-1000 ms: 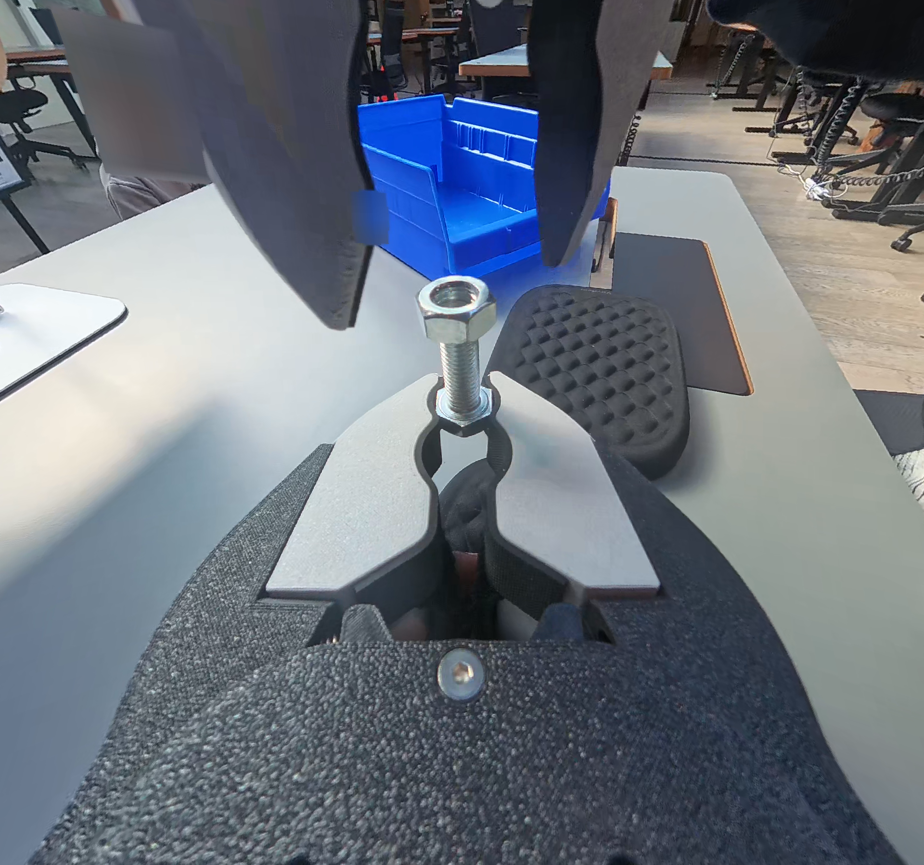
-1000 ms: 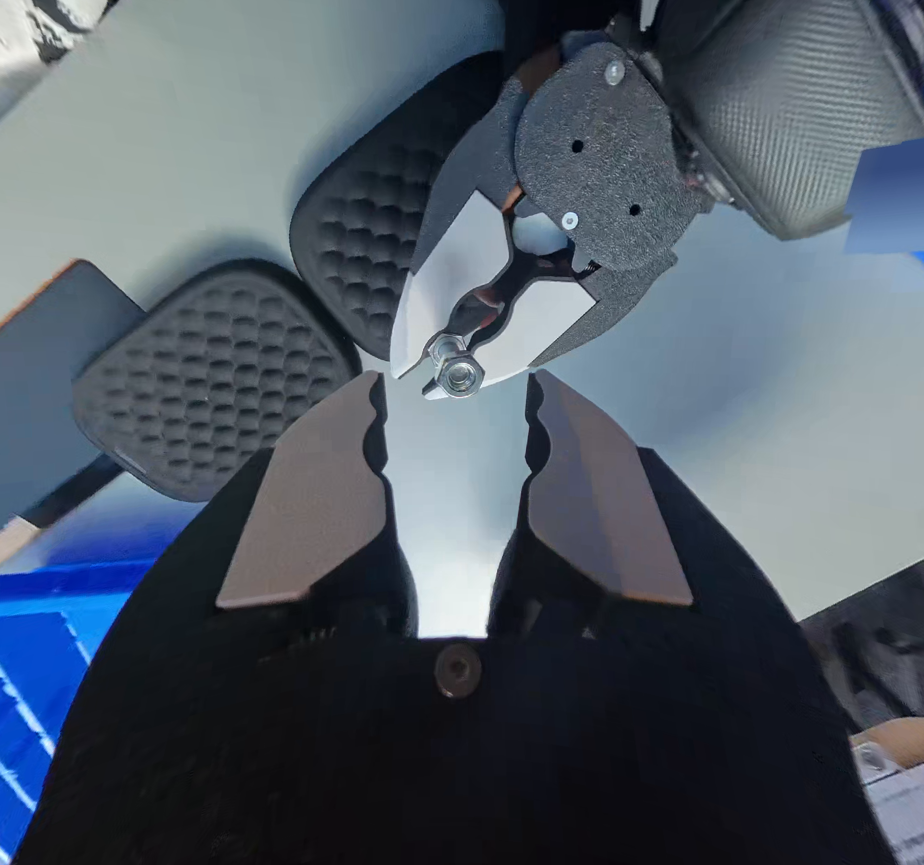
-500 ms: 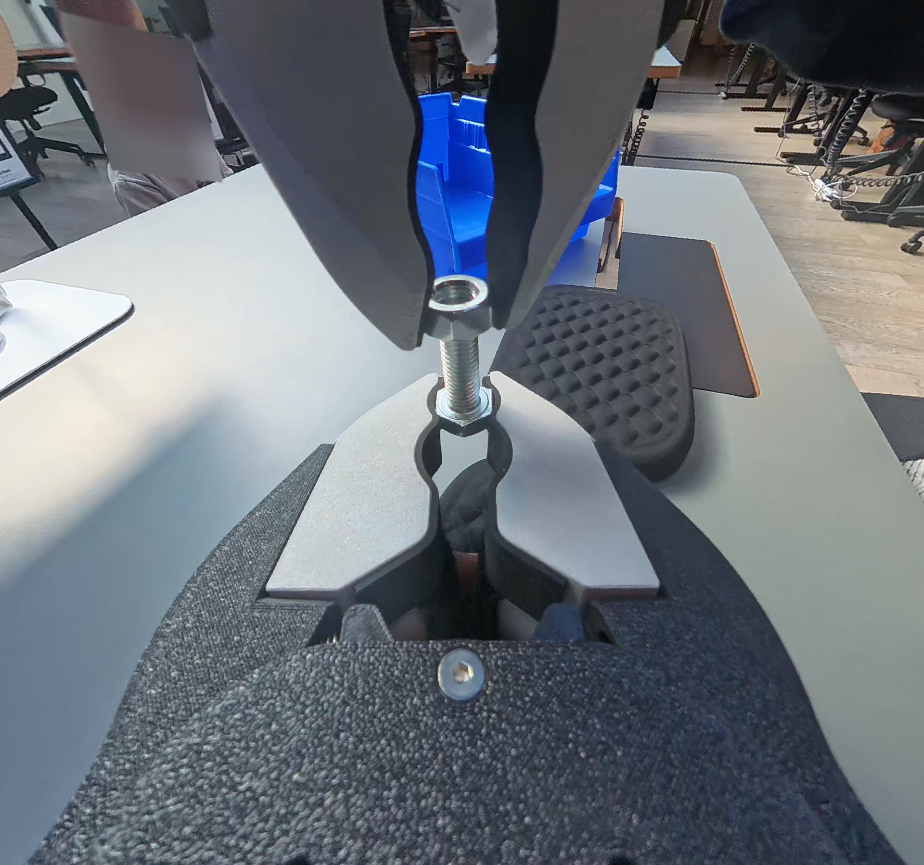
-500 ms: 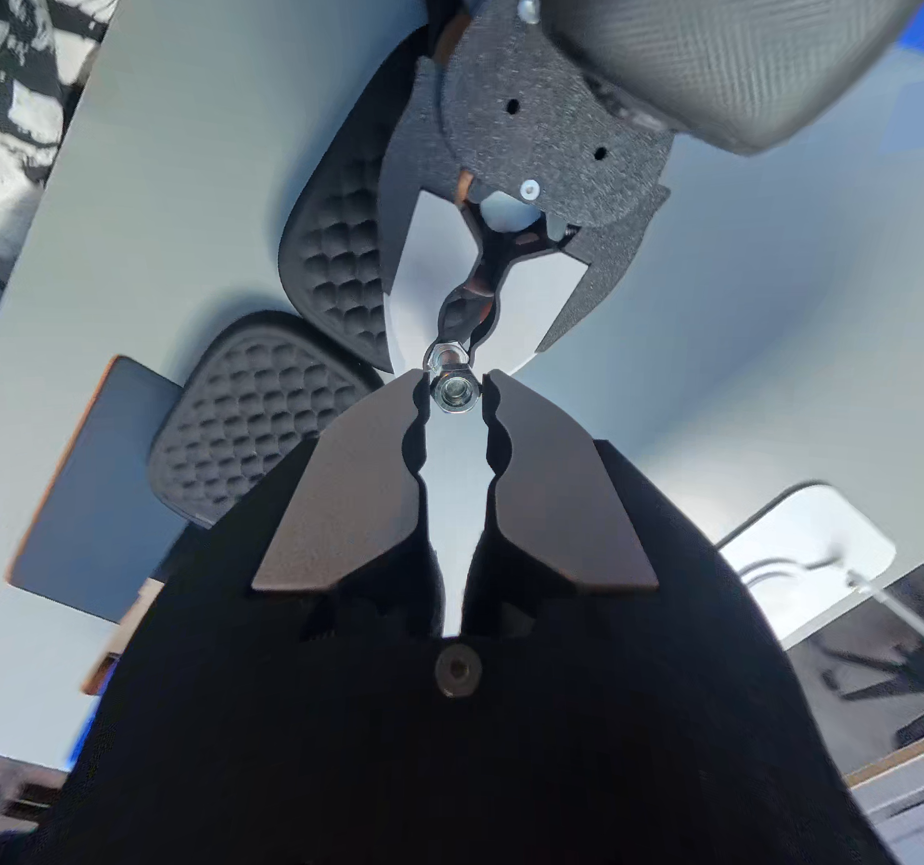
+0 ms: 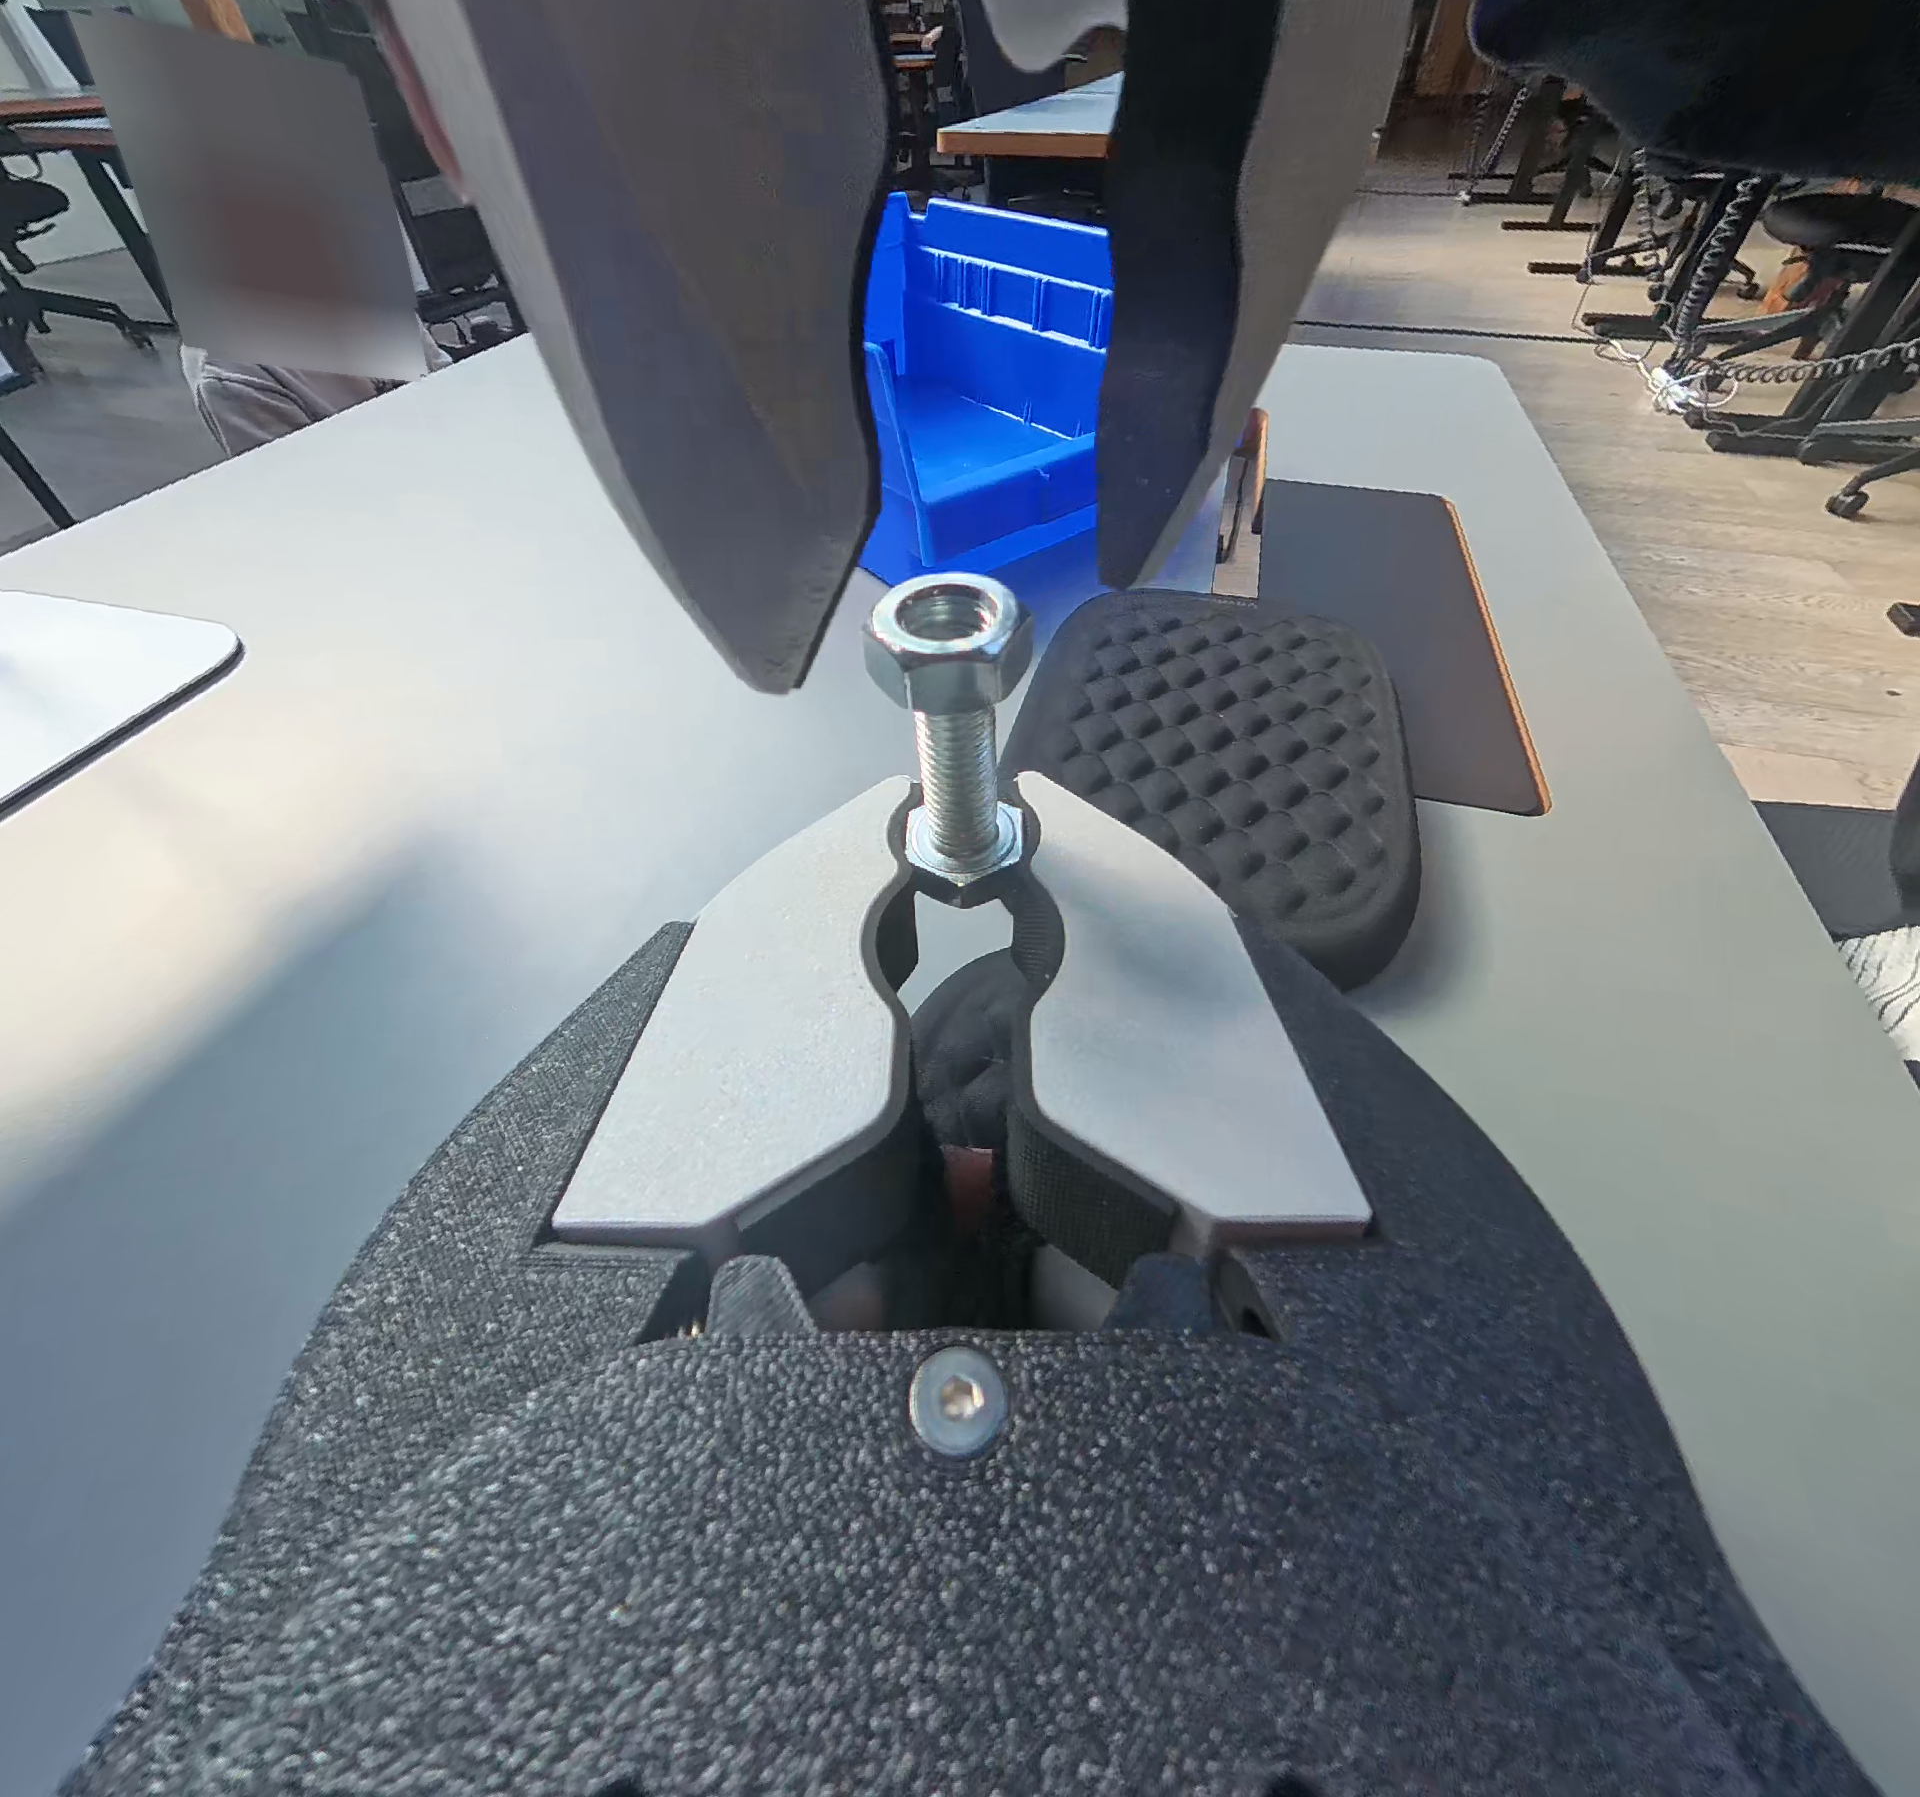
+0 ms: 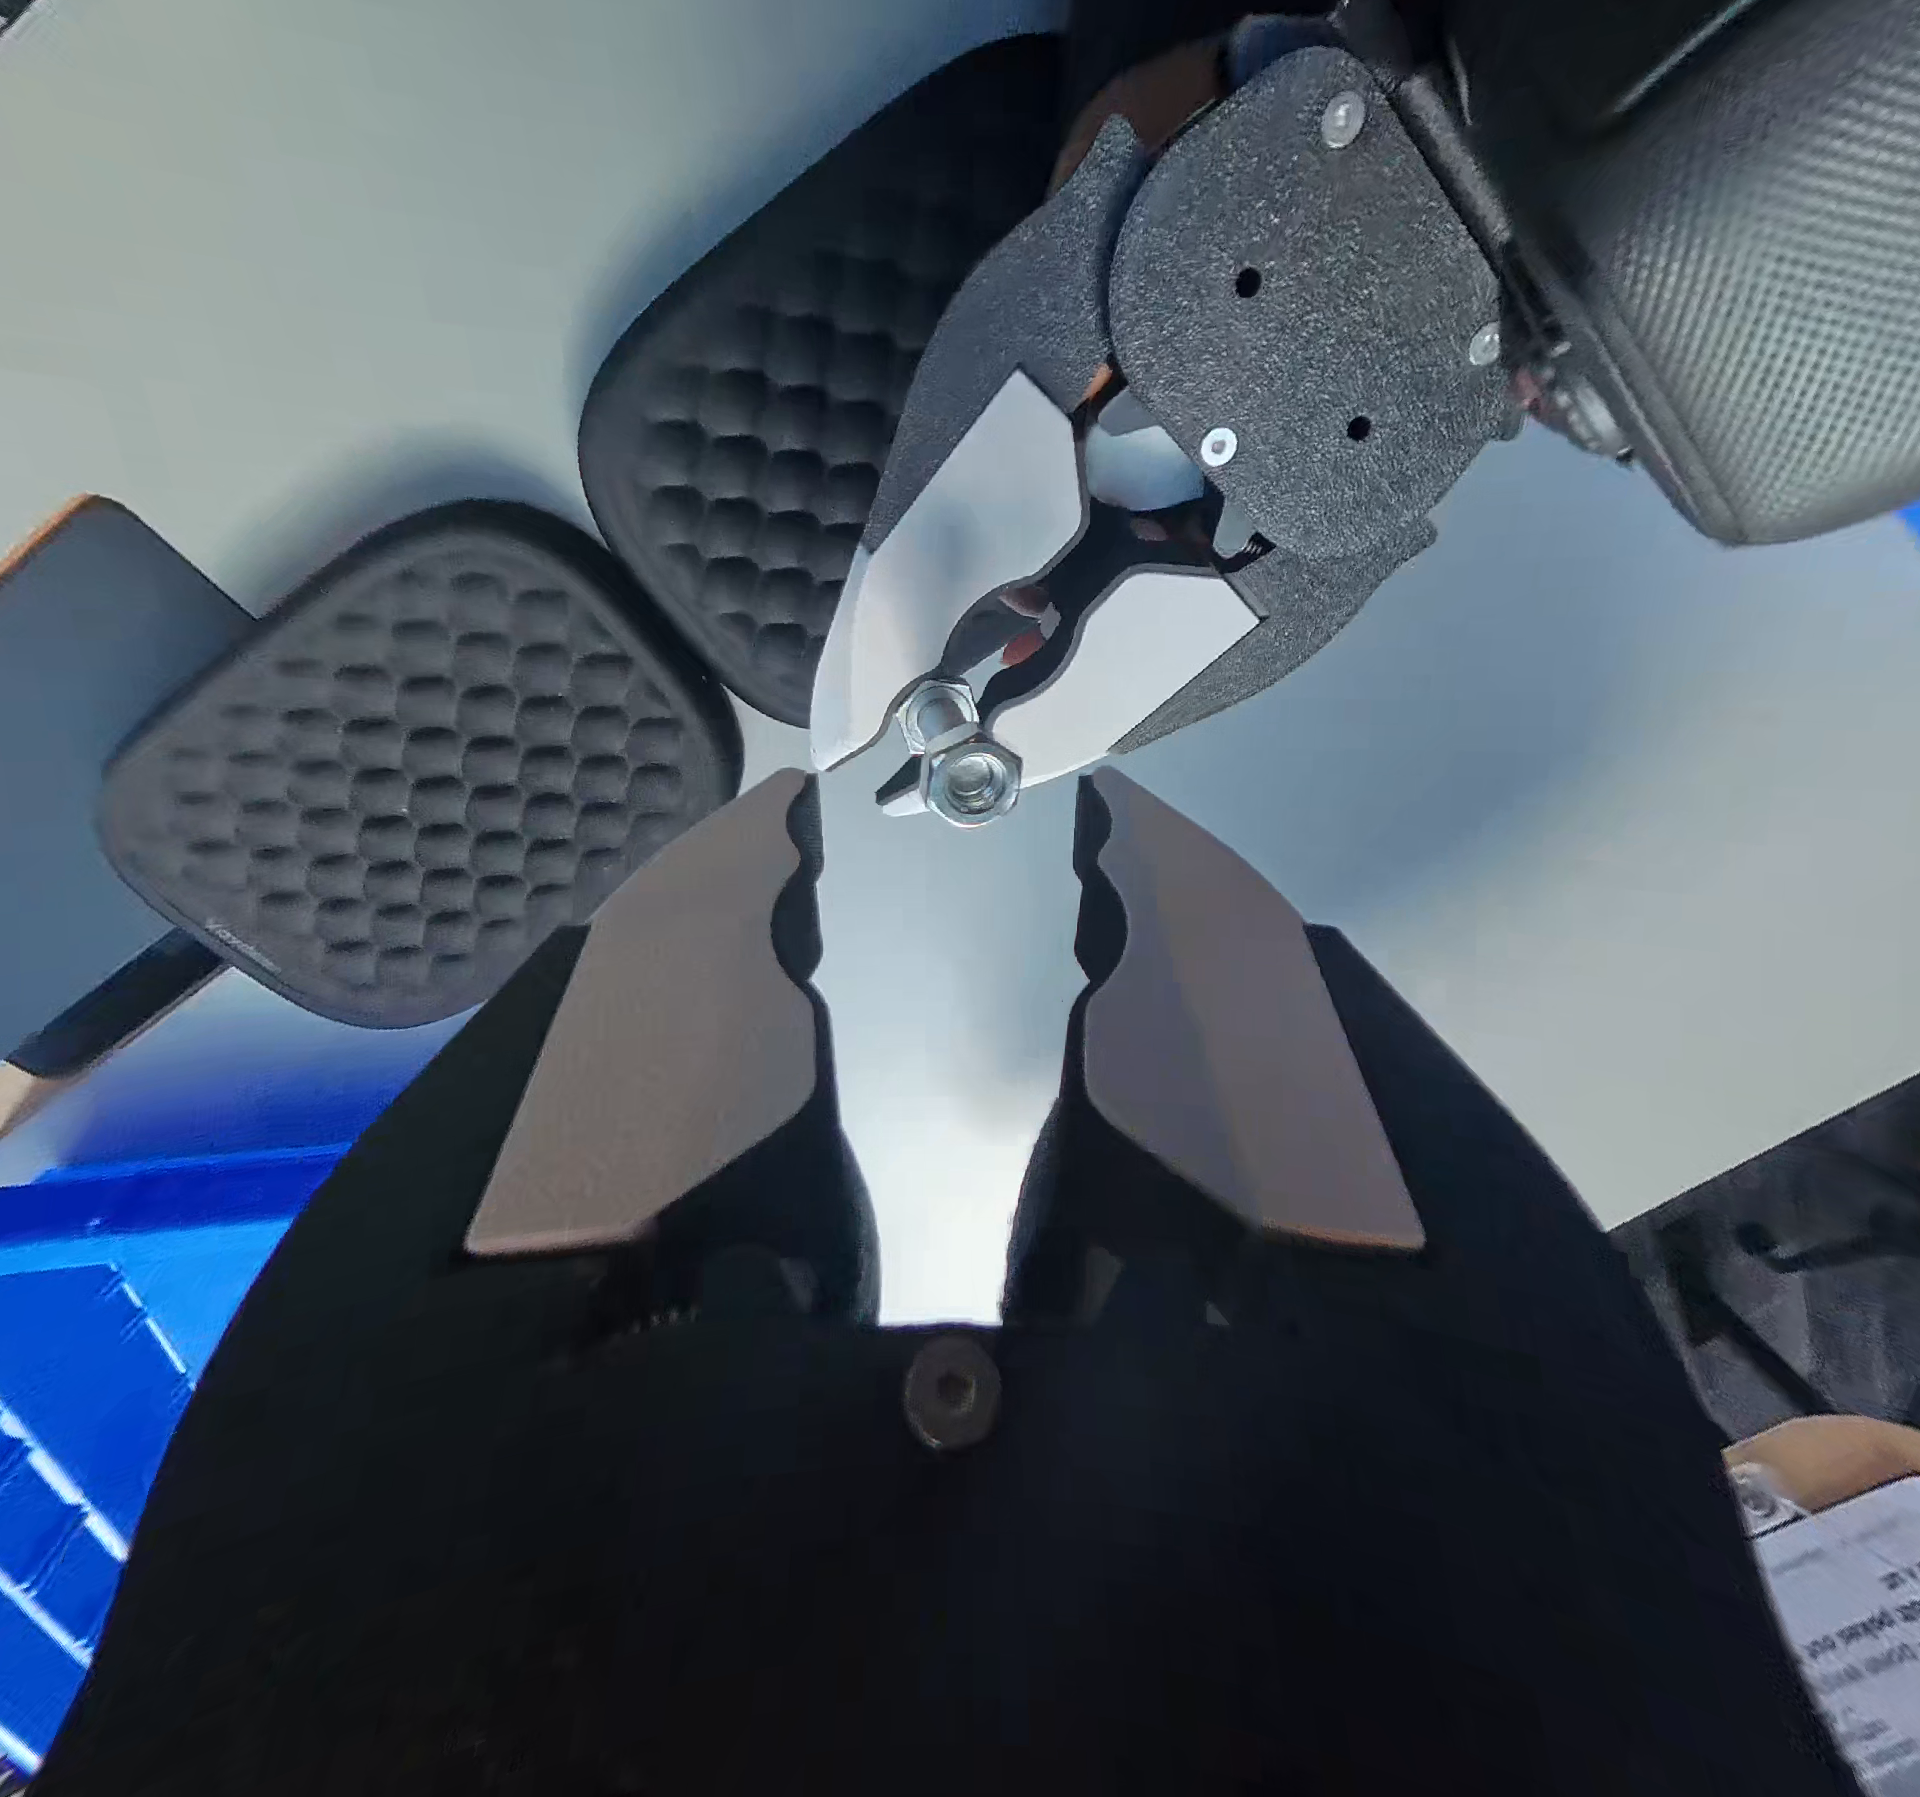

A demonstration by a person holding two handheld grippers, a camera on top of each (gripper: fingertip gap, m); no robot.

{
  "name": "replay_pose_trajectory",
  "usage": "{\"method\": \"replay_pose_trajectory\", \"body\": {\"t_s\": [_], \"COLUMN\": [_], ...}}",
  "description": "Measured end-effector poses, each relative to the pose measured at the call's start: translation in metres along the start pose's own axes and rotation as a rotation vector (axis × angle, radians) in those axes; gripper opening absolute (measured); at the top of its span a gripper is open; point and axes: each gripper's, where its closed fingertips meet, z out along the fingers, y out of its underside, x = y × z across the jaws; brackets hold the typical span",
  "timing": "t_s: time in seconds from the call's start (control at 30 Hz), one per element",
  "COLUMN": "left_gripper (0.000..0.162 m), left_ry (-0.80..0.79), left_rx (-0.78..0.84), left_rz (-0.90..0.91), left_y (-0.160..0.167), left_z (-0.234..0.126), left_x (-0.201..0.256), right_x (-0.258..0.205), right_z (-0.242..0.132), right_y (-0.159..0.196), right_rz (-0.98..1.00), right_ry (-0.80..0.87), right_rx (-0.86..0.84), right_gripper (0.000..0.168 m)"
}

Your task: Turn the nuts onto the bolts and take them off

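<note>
Now your left gripper (image 5: 961, 838) is nearest in its own view, with its jaws pressed together on the head of the bolt (image 5: 951, 781), so the bolt stands upright at 12 o'clock from the jaw tips. On the top end of the thread sits the nut (image 5: 948, 651); much thread shows between it and the head, so I judge it is only a little way on.

Just above, your right gripper (image 6: 945, 791) has let go. Half a second ago its jaws were closed on the nut; now they are spread, one finger at 10 o'clock of the nut and the other at 2 o'clock, both apart from it. This looks like a release between two turns, to take a new hold. Which direction you are turning, on or off, I cannot tell from these views.

Behind the bolt, at 1 o'clock, a black dimpled pad (image 5: 1216, 771) lies on the grey surface (image 5: 468, 708); the right wrist view shows a second such pad (image 6: 416, 771) beside it. Farthest, at 12 o'clock, stands a blue bin (image 5: 987, 397).
</note>
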Motion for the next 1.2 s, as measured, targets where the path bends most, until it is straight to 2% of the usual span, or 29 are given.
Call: {"method": "replay_pose_trajectory", "body": {"t_s": [0.17, 0.27, 0.33, 0.57, 0.67, 0.8, 0.93, 1.0, 1.1, 1.2], "left_gripper": [0.013, 0.013, 0.013, 0.013, 0.013, 0.013, 0.013, 0.013, 0.014, 0.013], "left_ry": [0.006, 0.007, 0.003, -0.036, -0.03, -0.012, -0.005, 0.002, 0.008, 0.026], "left_rx": [-0.006, -0.006, -0.004, 0.003, 0.0, 0.001, 0.003, 0.008, 0.02, 0.026], "left_rz": [0.008, 0.007, 0.004, -0.002, 0.002, 0.001, 0.0, -0.006, -0.016, -0.024], "left_y": [0.001, 0.001, 0.0, -0.001, 0.0, 0.0, 0.0, -0.001, -0.002, -0.002], "left_z": [0.001, 0.001, 0.0, 0.0, 0.0, 0.0, 0.0, 0.0, -0.001, -0.002], "left_x": [0.002, 0.001, 0.001, -0.004, -0.003, -0.001, 0.0, 0.0, 0.0, 0.001], "right_x": [0.005, 0.002, 0.002, 0.007, 0.007, 0.012, 0.018, 0.015, 0.011, 0.008], "right_z": [0.004, 0.006, 0.006, 0.006, 0.004, -0.012, -0.04, -0.046, -0.041, -0.019], "right_y": [-0.006, -0.005, -0.004, -0.002, -0.003, -0.011, -0.016, -0.017, -0.015, -0.018], "right_rz": [-0.059, -0.074, -0.025, 0.56, 0.653, 0.767, 0.808, 0.79, 0.808, 0.842], "right_ry": [-0.063, -0.105, -0.103, -0.014, 0.071, 0.223, 0.5, 0.632, 0.812, 0.83], "right_rx": [0.058, 0.046, 0.039, 0.013, 0.09, 0.353, 0.738, 0.923, 1.128, 1.225], "right_gripper": [0.033, 0.018, 0.018, 0.017, 0.018, 0.042, 0.07, 0.09, 0.115, 0.128]}}
